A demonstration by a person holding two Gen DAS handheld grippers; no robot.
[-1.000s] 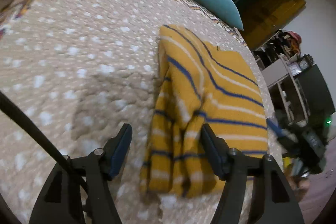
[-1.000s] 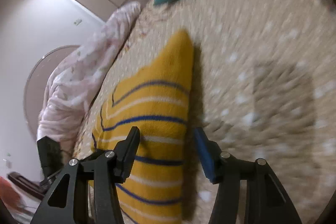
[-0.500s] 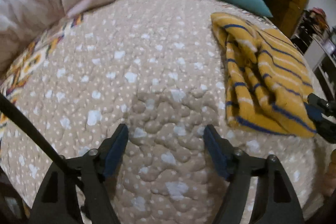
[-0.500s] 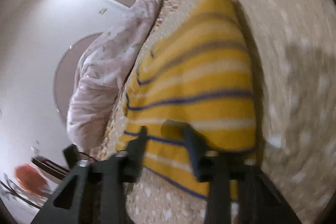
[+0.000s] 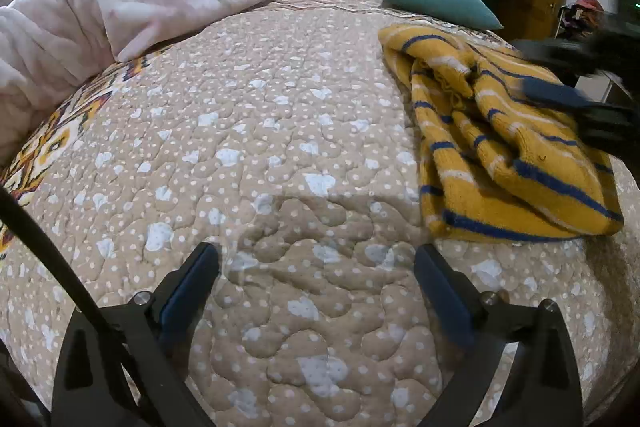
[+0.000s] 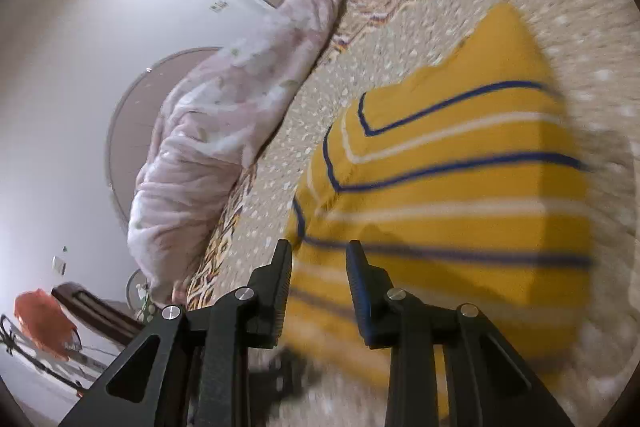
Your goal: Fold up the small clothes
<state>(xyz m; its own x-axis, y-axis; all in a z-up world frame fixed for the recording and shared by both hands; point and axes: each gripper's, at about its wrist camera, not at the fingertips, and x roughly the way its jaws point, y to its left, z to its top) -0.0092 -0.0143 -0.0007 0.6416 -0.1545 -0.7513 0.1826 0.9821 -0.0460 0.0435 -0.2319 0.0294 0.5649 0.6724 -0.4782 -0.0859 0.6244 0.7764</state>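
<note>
The yellow striped sweater point(image 5: 516, 147) lies folded and bunched on the quilted bed point(image 5: 280, 147), below the teal pillow point(image 5: 436, 1). Only the left view shows its rumpled layers; there the left tongs point(image 5: 316, 271) have just spread wide, empty. The right tongs point(image 6: 318, 263), narrowed and angled down, grasp its striped edge.

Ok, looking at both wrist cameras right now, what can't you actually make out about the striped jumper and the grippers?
- Left wrist view: the right gripper is motion-blurred and cut off by the right edge, so its hold on the yellow striped jumper is unclear.
- Right wrist view: the jumper's near hem is blurred; whether the pads pinch cloth cannot be told.
- Left gripper: open over the quilt, nothing between its fingers.
</note>
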